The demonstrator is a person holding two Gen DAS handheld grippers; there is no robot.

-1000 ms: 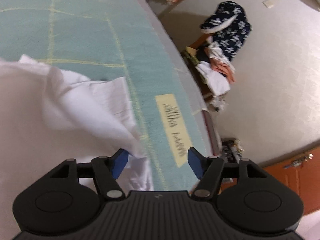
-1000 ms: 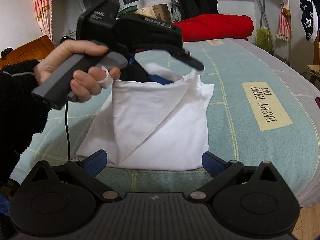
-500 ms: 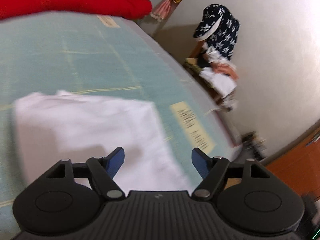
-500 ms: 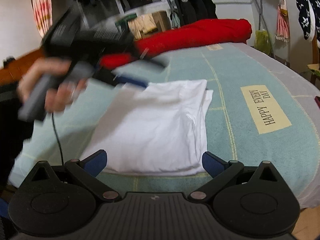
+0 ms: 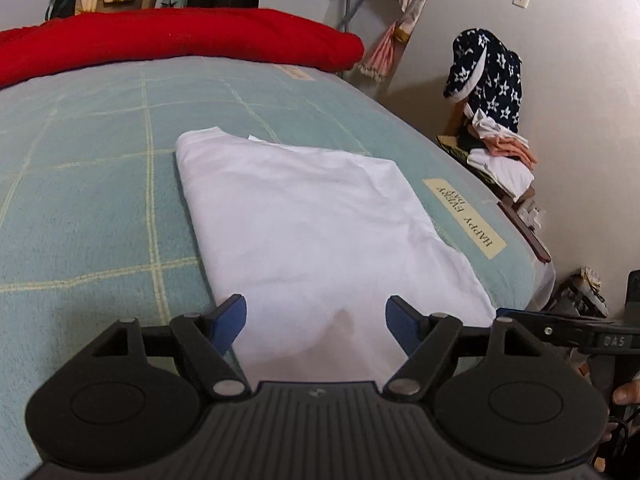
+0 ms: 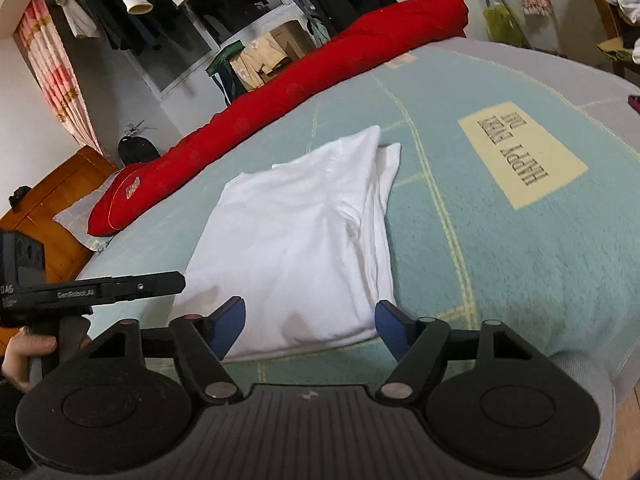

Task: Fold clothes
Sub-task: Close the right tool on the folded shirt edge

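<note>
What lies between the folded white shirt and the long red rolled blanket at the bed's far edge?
Only bare green checked bedspread separates the folded white shirt from the red rolled blanket; both wrist views show this.

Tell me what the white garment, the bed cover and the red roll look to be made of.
Garment: thin white knit, probably cotton; matte, with soft creases and limp layered edges.
Bed cover: fuzzy teal woven or fleece blanket; napped surface, pale woven lines and a printed cream patch.
Red roll: soft padded fabric, perhaps a quilt; plump and slightly dimpled.
</note>
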